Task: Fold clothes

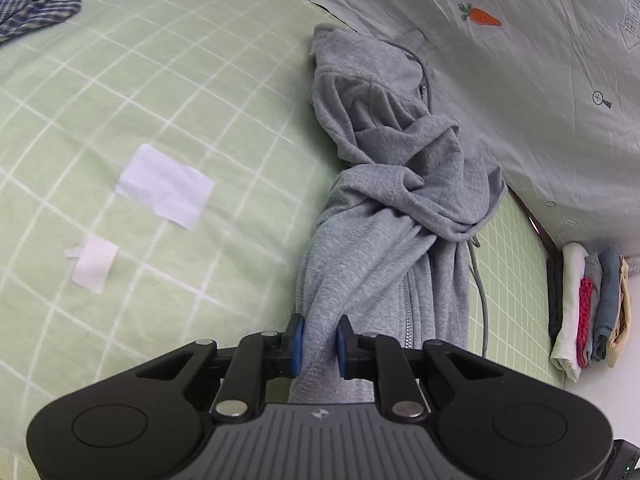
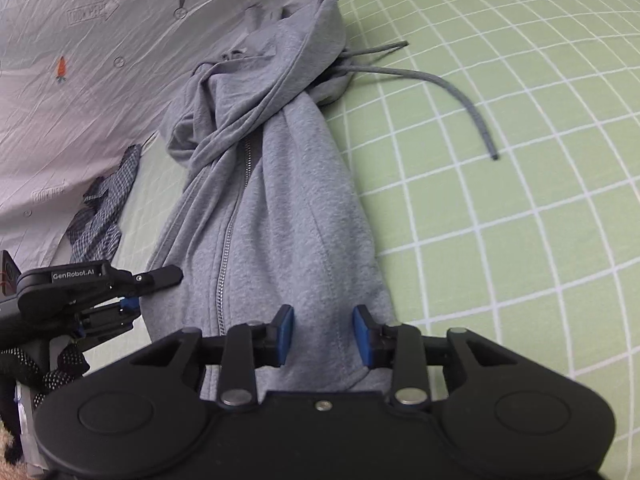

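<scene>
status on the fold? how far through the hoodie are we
Done: a folded stack sits at the bed's edge. In hand: the grey zip hoodie, bunched lengthwise; left gripper pinches its near edge, right gripper straddles the hem, pads apart. Left: fold the hoodie, then the checked shirt.

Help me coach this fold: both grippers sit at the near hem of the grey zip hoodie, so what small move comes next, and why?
Probably close the right gripper fully: its pads still show gaps beside the grey zip hoodie, while the left gripper already pinches the hem.
</scene>
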The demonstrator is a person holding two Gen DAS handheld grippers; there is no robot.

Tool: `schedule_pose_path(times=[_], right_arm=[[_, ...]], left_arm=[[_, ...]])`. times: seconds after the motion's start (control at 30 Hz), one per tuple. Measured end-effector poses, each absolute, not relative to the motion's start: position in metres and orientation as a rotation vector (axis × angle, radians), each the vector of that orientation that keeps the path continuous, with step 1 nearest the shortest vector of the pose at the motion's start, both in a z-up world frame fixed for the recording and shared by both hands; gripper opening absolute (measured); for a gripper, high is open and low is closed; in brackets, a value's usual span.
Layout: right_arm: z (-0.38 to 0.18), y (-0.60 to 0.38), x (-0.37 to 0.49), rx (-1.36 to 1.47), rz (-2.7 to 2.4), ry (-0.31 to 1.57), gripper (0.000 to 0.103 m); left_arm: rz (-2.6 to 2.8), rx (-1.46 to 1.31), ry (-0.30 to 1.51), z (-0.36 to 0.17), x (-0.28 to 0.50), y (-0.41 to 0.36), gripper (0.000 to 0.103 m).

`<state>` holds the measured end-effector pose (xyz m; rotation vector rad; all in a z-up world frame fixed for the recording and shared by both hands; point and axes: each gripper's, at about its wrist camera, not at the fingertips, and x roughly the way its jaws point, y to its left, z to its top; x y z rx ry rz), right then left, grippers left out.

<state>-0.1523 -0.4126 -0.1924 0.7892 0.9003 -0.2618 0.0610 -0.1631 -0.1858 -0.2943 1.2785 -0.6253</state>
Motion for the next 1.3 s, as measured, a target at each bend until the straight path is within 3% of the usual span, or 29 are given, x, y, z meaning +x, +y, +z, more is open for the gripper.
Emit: schedule_pose_path(times=[0.1,0.17,0.23,0.27,0.3,0.33,0.37,0.53,0.97,1.2,1.23,1.3], right_arm=[[-0.183,-0.419,-0.150,0.731,-0.310,0.867,0.059],[-0.177,-0.425,-0.152,0.705,-0.354,0.837,0.085],[-0.173,-0.434,-0.157,0.700,-0.409,0.806,0.092],[-0.172,-0.441,-0.161,0.696,-0.442,0.805,0.097],[-0.172,-0.446,-0.164,0.692,-0.470,0.811,0.100],[-0.172,-0.453,-0.168,0.690,-0.497,0.810,0.102],[-0.173,-0.460,-0.172,0.687,-0.526,0.805,0.102],[-0.171,-0.495,-0.191,0.682,-0.659,0.768,0.102],[-0.174,-0.600,-0.183,0.474,-0.929,0.796,0.102],[-0.184,-0.616,-0.178,0.449,-0.954,0.856,0.102],[-0.185,-0.617,-0.177,0.457,-0.955,0.859,0.102],[-0.186,-0.618,-0.177,0.468,-0.958,0.862,0.102]], left_arm=[[-0.593,-0.249,1.238,-0.177,0.052,-0.164,0.028],[-0.578,-0.176,1.197,-0.168,0.045,-0.166,0.035],[-0.563,-0.090,1.149,-0.159,0.040,-0.171,0.043],[-0.552,-0.048,1.121,-0.154,0.038,-0.175,0.055],[-0.543,-0.007,1.093,-0.149,0.037,-0.178,0.062],[-0.540,0.028,1.060,-0.145,0.036,-0.181,0.077],[-0.541,0.059,1.026,-0.141,0.036,-0.187,0.083],[-0.563,0.215,0.899,-0.124,0.040,-0.230,0.095],[-0.732,0.365,0.807,-0.115,0.071,-0.364,0.096],[-0.896,0.469,0.791,-0.138,0.073,-0.430,0.096],[-0.909,0.476,0.800,-0.143,0.073,-0.437,0.094],[-0.919,0.483,0.824,-0.152,0.076,-0.447,0.074]])
